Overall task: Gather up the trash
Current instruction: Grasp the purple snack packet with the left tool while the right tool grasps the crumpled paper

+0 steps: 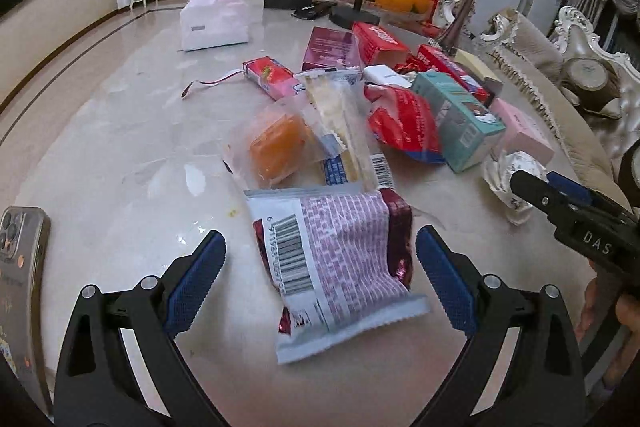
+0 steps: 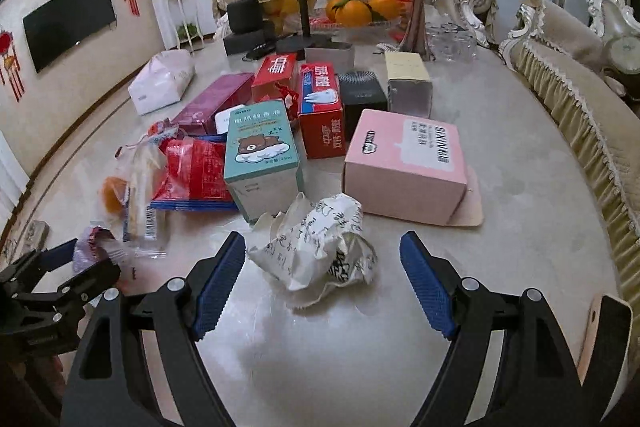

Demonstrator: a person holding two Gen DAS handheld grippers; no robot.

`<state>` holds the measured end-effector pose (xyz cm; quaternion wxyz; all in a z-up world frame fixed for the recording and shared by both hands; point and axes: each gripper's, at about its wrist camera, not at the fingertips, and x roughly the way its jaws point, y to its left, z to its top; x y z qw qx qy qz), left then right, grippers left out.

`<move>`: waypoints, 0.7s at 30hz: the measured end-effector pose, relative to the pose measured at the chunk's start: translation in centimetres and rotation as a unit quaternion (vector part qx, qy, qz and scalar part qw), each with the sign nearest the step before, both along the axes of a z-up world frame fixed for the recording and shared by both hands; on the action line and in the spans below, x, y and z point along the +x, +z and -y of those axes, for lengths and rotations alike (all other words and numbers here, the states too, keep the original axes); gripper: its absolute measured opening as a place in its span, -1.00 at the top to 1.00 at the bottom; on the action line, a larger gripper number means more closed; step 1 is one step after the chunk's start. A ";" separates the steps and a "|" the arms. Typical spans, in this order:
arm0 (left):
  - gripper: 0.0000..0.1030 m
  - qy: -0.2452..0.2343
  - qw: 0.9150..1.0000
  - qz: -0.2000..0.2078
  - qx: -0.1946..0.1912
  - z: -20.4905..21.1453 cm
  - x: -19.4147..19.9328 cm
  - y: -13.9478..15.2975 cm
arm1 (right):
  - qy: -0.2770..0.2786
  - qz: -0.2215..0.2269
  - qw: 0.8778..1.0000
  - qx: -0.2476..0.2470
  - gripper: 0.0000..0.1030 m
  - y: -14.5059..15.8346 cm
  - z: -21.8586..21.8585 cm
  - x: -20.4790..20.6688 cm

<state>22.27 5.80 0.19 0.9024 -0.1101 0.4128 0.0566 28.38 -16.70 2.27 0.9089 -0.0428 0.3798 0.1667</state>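
Observation:
A flat silver and maroon snack wrapper (image 1: 340,259) with a barcode lies on the marble table between the open fingers of my left gripper (image 1: 320,259). Behind it lie a clear bag with an orange cake (image 1: 276,147), a long clear wrapper (image 1: 344,123) and a red packet (image 1: 404,123). A crumpled printed paper ball (image 2: 320,247) lies just ahead of my open right gripper (image 2: 322,259), partly between its fingertips. The paper ball (image 1: 508,179) and my right gripper (image 1: 560,199) also show at the right of the left wrist view.
Boxes stand behind the trash: teal (image 2: 260,155), pink (image 2: 404,163), red (image 2: 320,115), purple (image 2: 212,103), black (image 2: 362,95). A phone (image 1: 20,267) lies at the left table edge. A white bag (image 1: 212,19), a stand, oranges and a vase sit at the back.

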 end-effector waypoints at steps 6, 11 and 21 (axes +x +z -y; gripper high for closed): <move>-0.81 0.004 1.000 -0.003 0.013 0.2 0.4 -0.5 | 0.000 -0.014 1.000 0.000 -0.47 -0.5 -0.1 0.6; -0.65 -0.003 1.000 0.002 0.018 0.3 0.2 -0.5 | 0.019 -0.039 0.999 0.004 -0.19 -1.0 -0.3 0.8; -0.19 -0.026 0.999 0.028 0.004 -0.8 -2.5 0.8 | 0.020 -0.011 0.998 0.054 0.42 1.3 1.5 -2.7</move>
